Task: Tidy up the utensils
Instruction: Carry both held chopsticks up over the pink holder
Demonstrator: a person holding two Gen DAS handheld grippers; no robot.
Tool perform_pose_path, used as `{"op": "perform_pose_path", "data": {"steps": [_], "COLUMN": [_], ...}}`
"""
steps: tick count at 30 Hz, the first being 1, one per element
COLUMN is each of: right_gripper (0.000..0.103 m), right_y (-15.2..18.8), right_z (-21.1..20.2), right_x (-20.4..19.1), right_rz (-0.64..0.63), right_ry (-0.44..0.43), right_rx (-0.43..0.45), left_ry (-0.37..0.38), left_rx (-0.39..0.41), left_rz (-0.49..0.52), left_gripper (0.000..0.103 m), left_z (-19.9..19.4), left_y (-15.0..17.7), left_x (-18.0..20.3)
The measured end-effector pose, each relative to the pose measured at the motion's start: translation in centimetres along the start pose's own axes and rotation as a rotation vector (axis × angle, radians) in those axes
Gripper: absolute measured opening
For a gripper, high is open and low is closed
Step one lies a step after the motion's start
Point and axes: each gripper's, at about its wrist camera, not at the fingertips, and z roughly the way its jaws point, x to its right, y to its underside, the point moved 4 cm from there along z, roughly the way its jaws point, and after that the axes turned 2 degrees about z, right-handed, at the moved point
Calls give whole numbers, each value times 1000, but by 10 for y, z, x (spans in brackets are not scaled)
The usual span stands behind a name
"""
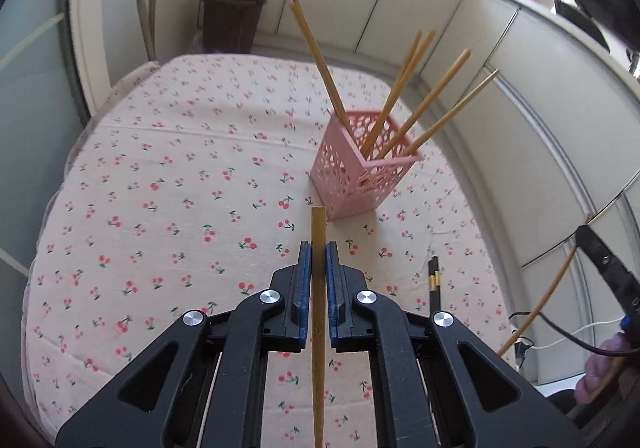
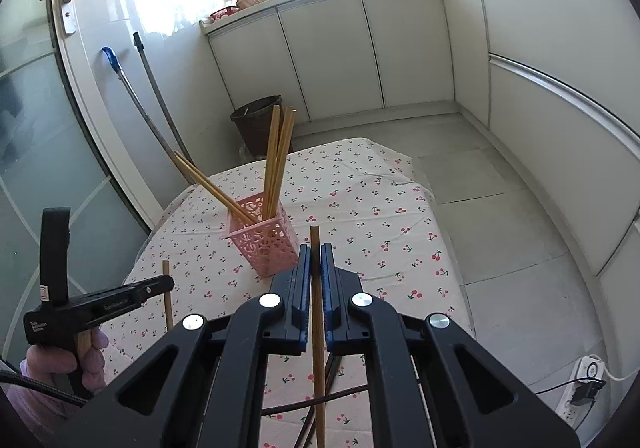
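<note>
While each gripper, left gripper [image 1: 319, 254] and right gripper [image 2: 315, 256], clamps one chopstick [image 1: 319, 232], remember it's light, stiff and slippery, so grip midway toward the pink holder [image 1: 360, 171].

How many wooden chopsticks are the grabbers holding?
2. One wooden chopstick is clamped in the left gripper. A second wooden chopstick is clamped in the right gripper. Others stand in the pink basket, and more may be hidden.

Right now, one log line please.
left gripper: shut on chopstick | right gripper: shut on chopstick | pink holder: five chopsticks
</note>
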Motion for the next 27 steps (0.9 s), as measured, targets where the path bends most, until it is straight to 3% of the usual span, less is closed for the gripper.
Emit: {"op": "perform_pose_path", "data": {"steps": [7, 12, 21, 27], "right_gripper": [5, 5, 5, 5], "right_y": [2, -11, -73, -113], "right_z": [-31, -52, -68, -72], "right_x": [-8, -15, -23, -29], "right_rz": [29, 24, 54, 64], "right_ry": [-63, -89, -138, -155], "right_rx": [10, 39, 100, 143], "left_ry": [-5, -21, -4, 12], "left_rx": [128, 209, 384, 456], "left_rz": [2, 25, 78, 64], "left_gripper": [6, 6, 6, 6], "left_z": [-66, -103, -153, -144], "left_y": [9, -2, -92, -151], "left_x": [2, 6, 39, 63]}}
